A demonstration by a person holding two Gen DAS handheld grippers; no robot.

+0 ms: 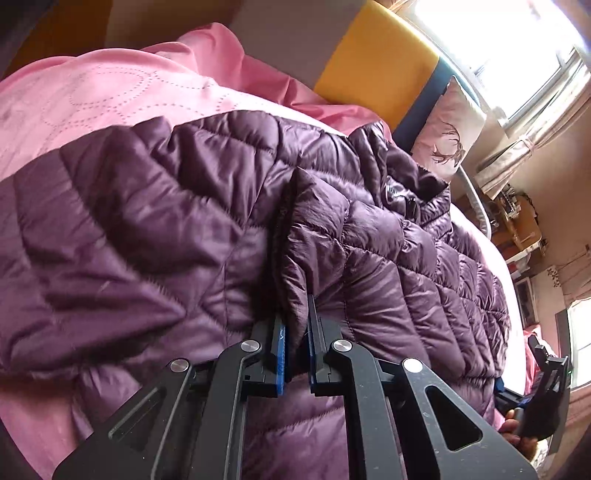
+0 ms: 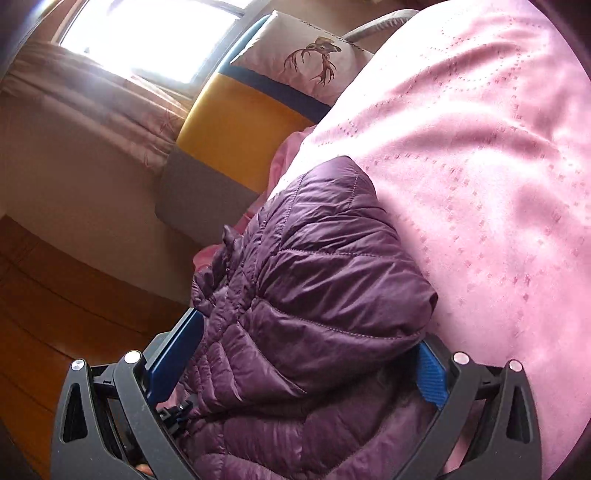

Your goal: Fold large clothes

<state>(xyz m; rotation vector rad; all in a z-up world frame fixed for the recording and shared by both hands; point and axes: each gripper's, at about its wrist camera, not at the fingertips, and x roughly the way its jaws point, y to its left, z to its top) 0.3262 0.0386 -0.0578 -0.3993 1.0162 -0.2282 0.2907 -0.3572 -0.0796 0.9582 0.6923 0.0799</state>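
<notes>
A purple quilted puffer jacket (image 1: 207, 206) lies spread over a pink bedspread (image 1: 96, 99). My left gripper (image 1: 295, 317) is shut on a raised fold of the jacket's edge, and the cloth stands up between its blue pads (image 1: 280, 350). In the right wrist view another part of the jacket (image 2: 317, 280) bulges between the wide-apart fingers of my right gripper (image 2: 310, 328). Its blue pads (image 2: 430, 376) flank the cloth without squeezing it. The right gripper's body, held in a hand (image 1: 513, 428), shows at the lower right edge of the left wrist view.
A yellow, grey and blue headboard (image 2: 236, 122) and a pillow with a deer print (image 2: 306, 55) stand at the bed's head. Bright windows (image 2: 147, 33) with curtains lie behind. A wooden floor (image 2: 55, 295) runs beside the bed. Cluttered shelves (image 1: 521, 225) are at the far side.
</notes>
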